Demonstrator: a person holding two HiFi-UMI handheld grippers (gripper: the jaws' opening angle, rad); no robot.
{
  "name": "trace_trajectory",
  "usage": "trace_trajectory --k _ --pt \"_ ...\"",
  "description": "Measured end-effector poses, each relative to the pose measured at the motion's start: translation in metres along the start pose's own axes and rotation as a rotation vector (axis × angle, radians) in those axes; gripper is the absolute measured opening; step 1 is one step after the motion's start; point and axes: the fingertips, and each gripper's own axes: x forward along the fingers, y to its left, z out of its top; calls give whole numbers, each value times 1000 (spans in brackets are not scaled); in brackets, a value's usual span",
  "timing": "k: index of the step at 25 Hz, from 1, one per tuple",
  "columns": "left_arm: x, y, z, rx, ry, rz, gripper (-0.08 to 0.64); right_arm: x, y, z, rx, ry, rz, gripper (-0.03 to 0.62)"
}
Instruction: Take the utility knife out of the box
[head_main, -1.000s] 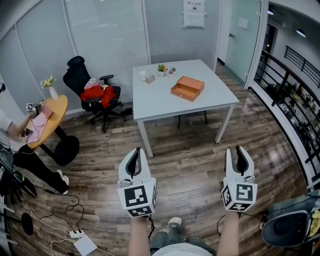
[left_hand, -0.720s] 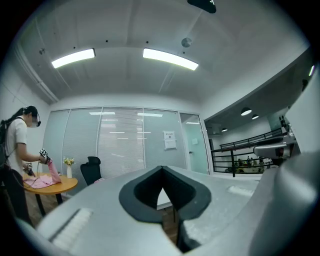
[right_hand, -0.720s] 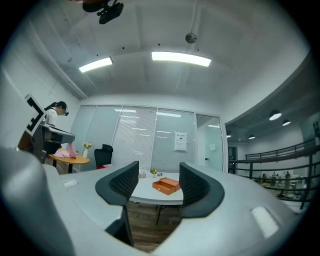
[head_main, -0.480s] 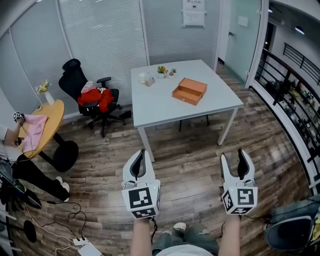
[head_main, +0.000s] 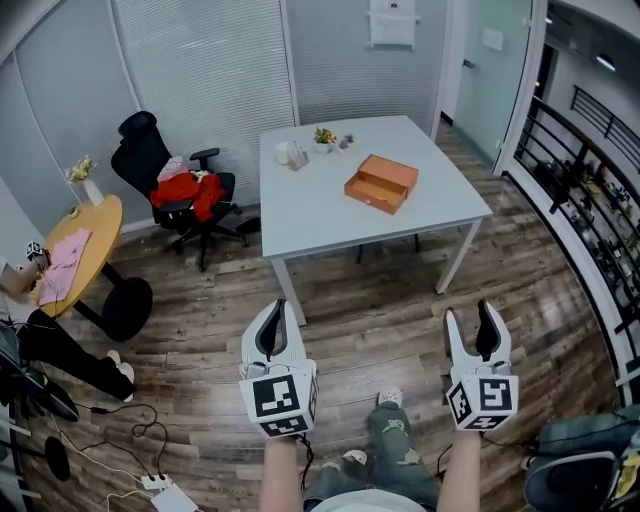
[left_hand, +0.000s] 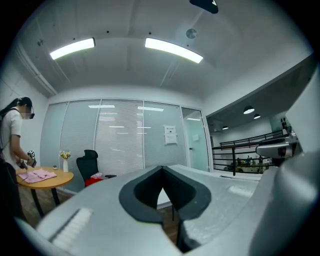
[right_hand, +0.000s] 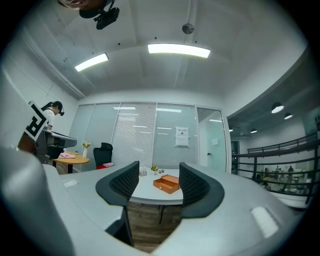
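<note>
We stand on the wood floor (head_main: 380, 330) well short of the white square table (head_main: 310, 205). On the table, the flat orange box (head_main: 381, 183) lies far ahead of both claws. Our right gripper (head_main: 468, 312) has just been opening and stands spread wide, with nothing between its jaws. Our left gripper (head_main: 274, 310) is pressed together at the tips. The utility knife cannot be made out at this range.

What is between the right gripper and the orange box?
In the head view, only wood floor and white tabletop separate the right gripper, its empty jaws just opened wide, from the orange box.
</note>
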Motion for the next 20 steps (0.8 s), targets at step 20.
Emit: trace_trajectory --k 20 --pt "194 -32 10 -4 14 109 0 220 -95 -1 13 -19 134 235"
